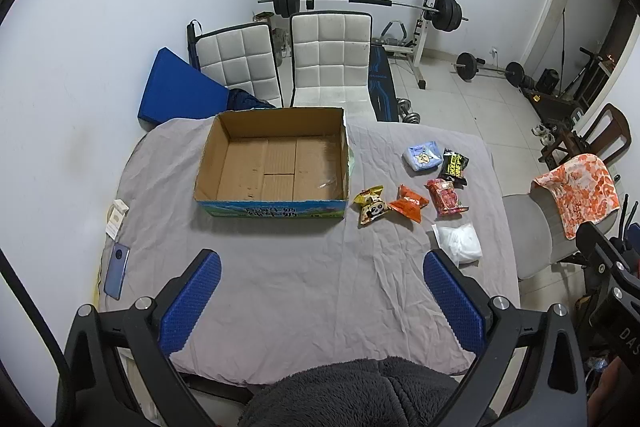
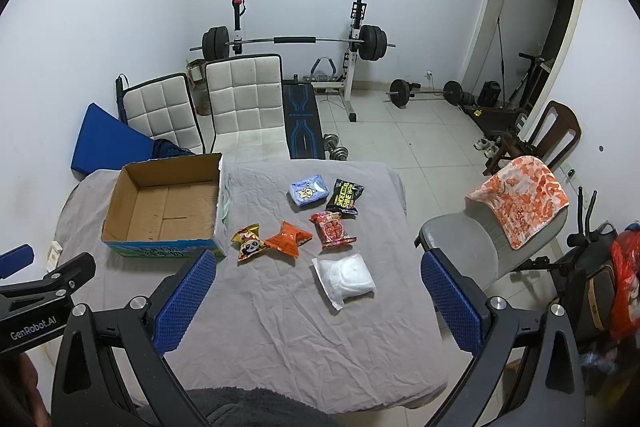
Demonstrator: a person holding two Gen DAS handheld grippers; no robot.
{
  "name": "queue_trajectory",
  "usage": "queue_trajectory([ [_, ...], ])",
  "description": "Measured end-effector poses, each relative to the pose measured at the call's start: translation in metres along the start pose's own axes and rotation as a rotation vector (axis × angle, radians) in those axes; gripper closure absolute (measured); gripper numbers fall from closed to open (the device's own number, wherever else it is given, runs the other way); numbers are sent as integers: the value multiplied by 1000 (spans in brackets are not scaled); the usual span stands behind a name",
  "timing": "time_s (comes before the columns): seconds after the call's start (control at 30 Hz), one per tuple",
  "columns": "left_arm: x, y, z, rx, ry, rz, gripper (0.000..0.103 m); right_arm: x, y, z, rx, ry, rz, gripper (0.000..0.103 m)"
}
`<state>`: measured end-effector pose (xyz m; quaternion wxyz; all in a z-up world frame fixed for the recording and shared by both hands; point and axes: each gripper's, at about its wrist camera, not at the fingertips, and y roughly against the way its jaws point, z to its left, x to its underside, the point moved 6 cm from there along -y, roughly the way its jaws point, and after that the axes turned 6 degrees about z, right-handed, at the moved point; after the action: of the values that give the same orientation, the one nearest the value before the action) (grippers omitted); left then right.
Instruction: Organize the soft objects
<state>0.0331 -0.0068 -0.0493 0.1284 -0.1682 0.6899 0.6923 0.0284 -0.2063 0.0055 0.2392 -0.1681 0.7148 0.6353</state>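
Note:
An empty open cardboard box stands on the grey-clothed table at the back left. To its right lie several soft packets: a yellow panda bag, an orange bag, a red bag, a blue packet, a black packet and a white pouch. My left gripper is open and empty above the table's near middle. My right gripper is open and empty, just short of the white pouch.
A phone and a small white box lie at the table's left edge. Two white chairs stand behind the table, a grey chair with an orange towel to its right. A weight bench and barbells stand behind.

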Motion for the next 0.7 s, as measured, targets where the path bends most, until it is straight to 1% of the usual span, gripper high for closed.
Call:
queue_trajectory([
  [0.7,-6,1,-3,0,-5,-10,0,3,-5,-5,-8,-5,-1,0],
])
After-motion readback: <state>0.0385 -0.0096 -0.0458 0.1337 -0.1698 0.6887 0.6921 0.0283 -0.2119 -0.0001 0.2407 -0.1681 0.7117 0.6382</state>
